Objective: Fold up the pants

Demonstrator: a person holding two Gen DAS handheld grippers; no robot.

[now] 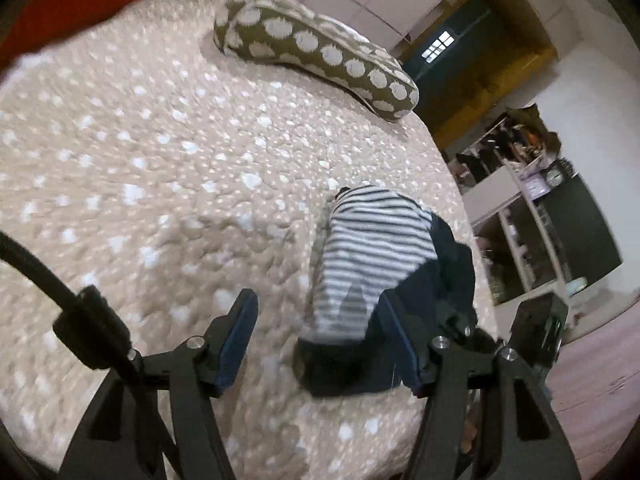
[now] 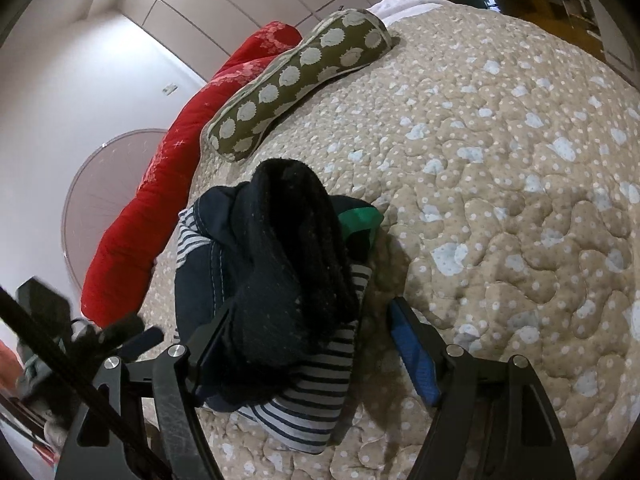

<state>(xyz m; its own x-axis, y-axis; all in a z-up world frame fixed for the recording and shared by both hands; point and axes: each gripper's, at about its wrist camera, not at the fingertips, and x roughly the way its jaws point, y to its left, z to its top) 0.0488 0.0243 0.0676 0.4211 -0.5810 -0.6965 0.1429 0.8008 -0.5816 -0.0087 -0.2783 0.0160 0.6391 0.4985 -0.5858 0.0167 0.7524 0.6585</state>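
A beige quilted bedspread point(image 2: 500, 168) is seen filling both views, with an olive spotted pillow point(image 2: 304, 72) at 12 o'clock and a red cushion point(image 2: 160, 184) at 10 o'clock. The pants point(image 2: 276, 280), navy with a striped lining, are bunched in a heap on the bedspread at 6 o'clock. The right gripper point(image 2: 308, 344) is spread wide around the heap, its left finger touching the cloth. The left gripper point(image 1: 320, 336) is held wide too, the pants point(image 1: 372, 264) lying between its fingers. No writing can be read.
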